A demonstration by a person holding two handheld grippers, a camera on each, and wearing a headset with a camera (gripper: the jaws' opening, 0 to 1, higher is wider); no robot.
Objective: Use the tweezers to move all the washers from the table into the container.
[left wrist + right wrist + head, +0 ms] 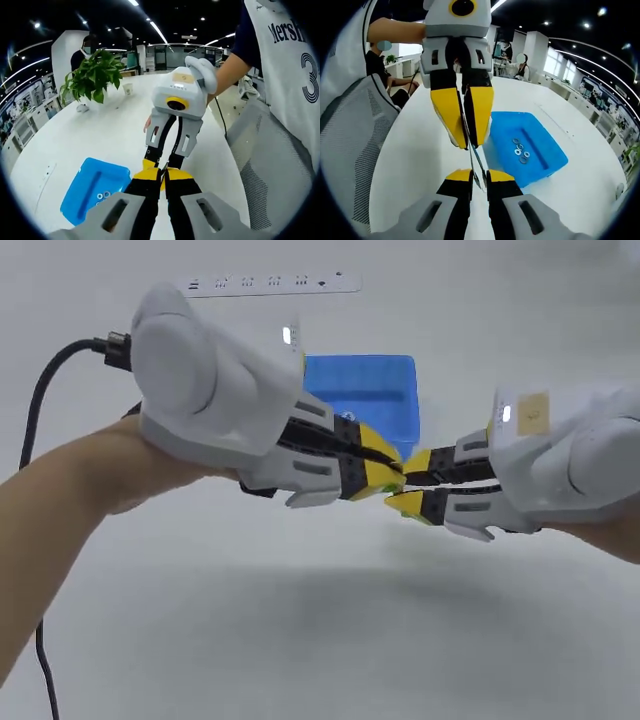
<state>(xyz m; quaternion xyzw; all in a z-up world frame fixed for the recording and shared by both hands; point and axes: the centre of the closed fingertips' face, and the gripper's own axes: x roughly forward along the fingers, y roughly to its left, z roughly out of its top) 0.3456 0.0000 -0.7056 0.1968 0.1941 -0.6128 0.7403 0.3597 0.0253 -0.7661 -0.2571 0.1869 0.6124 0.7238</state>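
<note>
Pinching tweezers [475,162] btwn L tool [468,145] & R tool [480,176], washers [521,150] in container [551,159]

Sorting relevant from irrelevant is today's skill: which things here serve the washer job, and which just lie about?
Job: tweezers, washers, blue container, left hand-held gripper, right hand-held gripper.
Lying about: power strip, potted plant, cup, mesh chair.

Bright overhead light; soft, slightly blurred.
</note>
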